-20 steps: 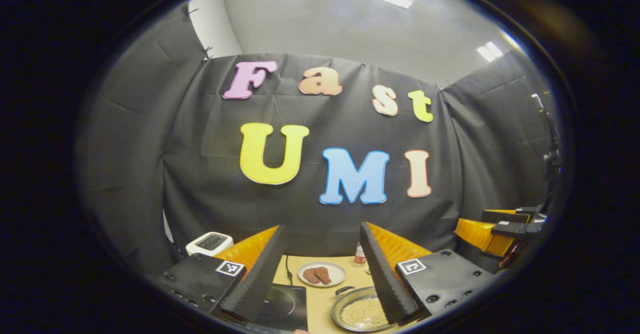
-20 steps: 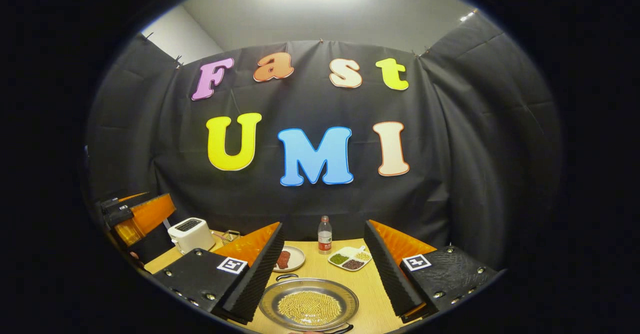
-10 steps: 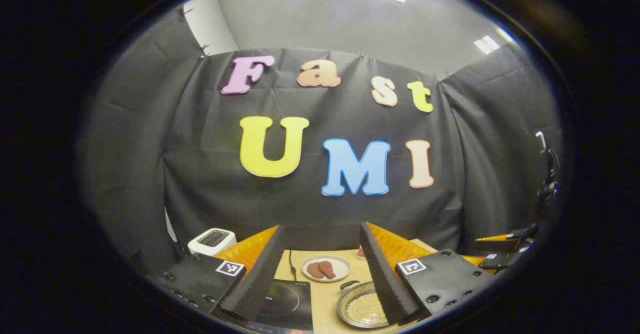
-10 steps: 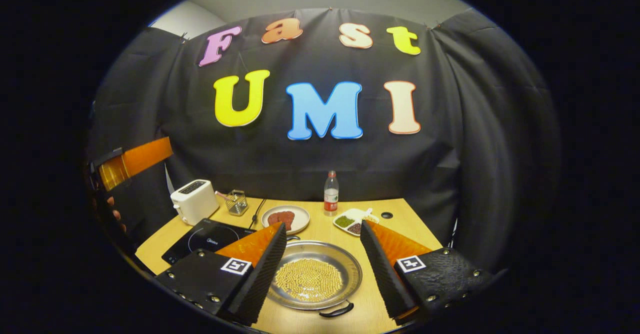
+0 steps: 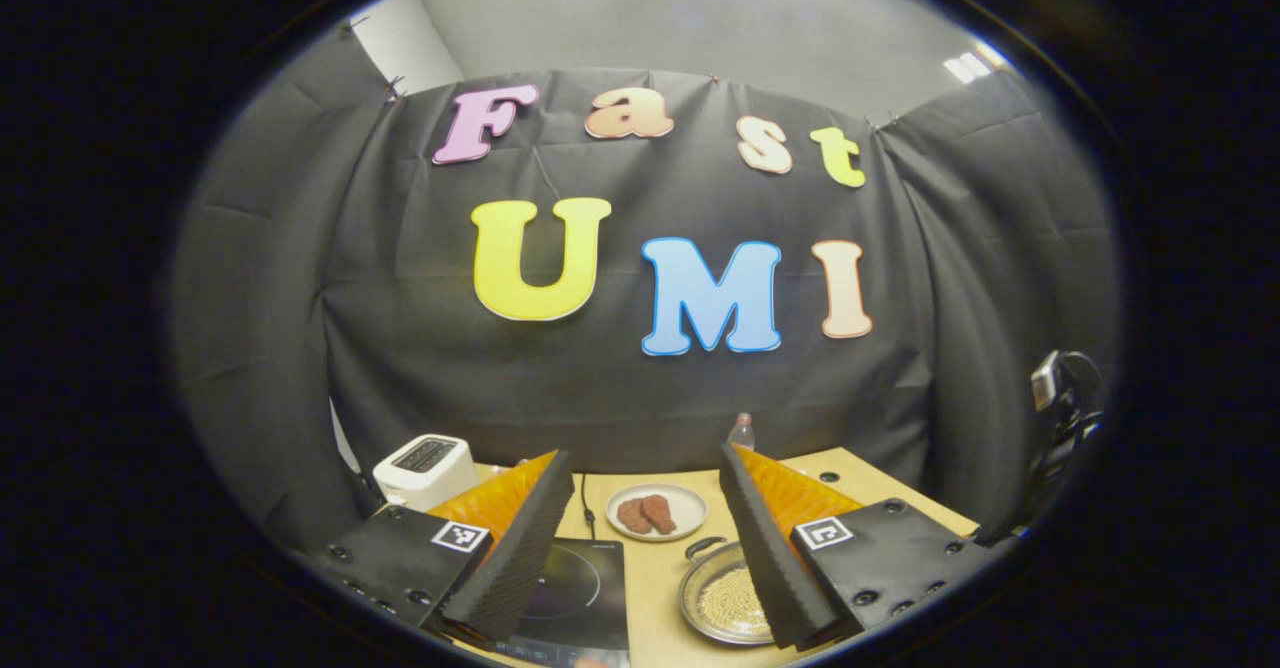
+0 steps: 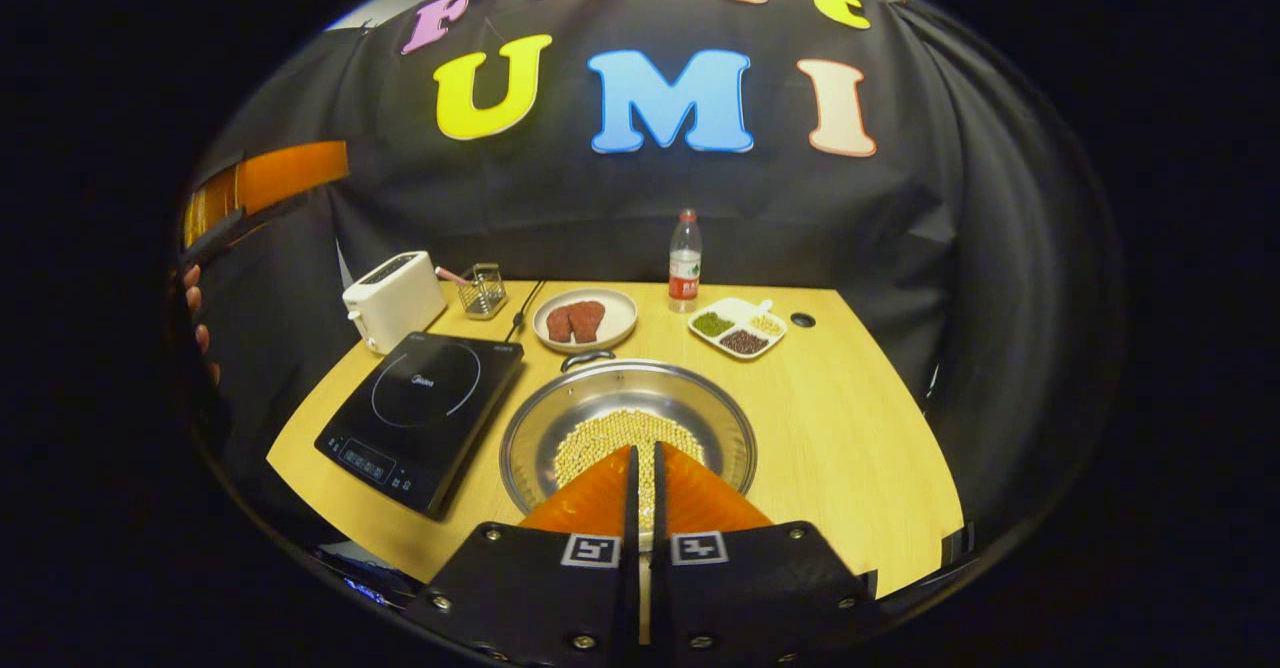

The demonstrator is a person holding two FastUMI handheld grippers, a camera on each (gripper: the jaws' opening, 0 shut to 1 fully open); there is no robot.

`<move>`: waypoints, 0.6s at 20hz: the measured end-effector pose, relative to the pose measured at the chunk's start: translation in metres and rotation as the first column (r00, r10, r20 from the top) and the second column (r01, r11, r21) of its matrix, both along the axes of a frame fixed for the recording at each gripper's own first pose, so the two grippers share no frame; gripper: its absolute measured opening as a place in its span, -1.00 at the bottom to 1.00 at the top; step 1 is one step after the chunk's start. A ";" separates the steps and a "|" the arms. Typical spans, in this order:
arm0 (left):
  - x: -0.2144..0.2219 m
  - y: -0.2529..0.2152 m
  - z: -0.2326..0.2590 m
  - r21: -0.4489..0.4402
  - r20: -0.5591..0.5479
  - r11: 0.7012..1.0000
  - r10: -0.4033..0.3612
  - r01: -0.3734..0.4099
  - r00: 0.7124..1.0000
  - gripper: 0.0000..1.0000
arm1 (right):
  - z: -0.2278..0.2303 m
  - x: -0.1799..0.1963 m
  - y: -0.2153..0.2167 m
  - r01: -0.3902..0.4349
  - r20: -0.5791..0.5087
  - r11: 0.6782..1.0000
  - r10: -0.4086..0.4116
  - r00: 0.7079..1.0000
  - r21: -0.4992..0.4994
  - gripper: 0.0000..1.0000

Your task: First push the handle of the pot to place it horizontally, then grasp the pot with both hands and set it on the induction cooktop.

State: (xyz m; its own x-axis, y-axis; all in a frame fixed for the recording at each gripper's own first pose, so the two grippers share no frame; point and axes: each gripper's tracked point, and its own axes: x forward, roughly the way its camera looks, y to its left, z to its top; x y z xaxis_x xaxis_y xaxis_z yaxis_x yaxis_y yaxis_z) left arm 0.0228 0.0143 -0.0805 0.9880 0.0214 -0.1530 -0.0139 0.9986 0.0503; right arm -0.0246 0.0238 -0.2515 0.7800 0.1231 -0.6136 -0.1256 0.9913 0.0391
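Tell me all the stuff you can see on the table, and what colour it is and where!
table: one, light wood, under everything.
pot: one, silver, middle front, holding pale beans; one dark handle at its far rim.
induction cooktop: one, black, left of the pot.
toaster: one, white, back left.
wire basket: one, metal, right of the toaster.
plate: one, white, behind the pot, with reddish-brown pieces on it.
bottle: one, clear with a red cap, back middle.
divided dish: one, white, right of the plate, with green, dark and pale fillings.
left gripper: one, fingers wide apart, above the near edge.
right gripper: one, fingers together, over the pot's near side.
hand: one, far left edge.
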 end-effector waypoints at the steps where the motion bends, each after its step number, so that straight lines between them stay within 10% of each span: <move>1: 0.001 0.000 0.000 0.001 -0.002 1.000 0.003 -0.003 1.000 0.91 | -0.007 -0.004 0.001 -0.001 -0.048 1.000 0.002 0.999 0.014 -0.86; 12: 0.013 0.006 -0.017 -0.001 -0.036 1.000 0.019 -0.019 0.999 0.91 | -0.101 -0.049 0.008 -0.036 -0.404 0.998 0.055 0.913 0.054 -0.98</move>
State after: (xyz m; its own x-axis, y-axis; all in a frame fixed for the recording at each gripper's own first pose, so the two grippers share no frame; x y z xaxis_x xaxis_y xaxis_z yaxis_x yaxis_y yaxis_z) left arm 0.0361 0.0201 -0.0971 0.9813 0.0401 -0.1883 -0.0314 0.9983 0.0494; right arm -0.0738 0.0314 -0.3525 0.4588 0.1872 -0.8686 -0.1343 0.9809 0.1404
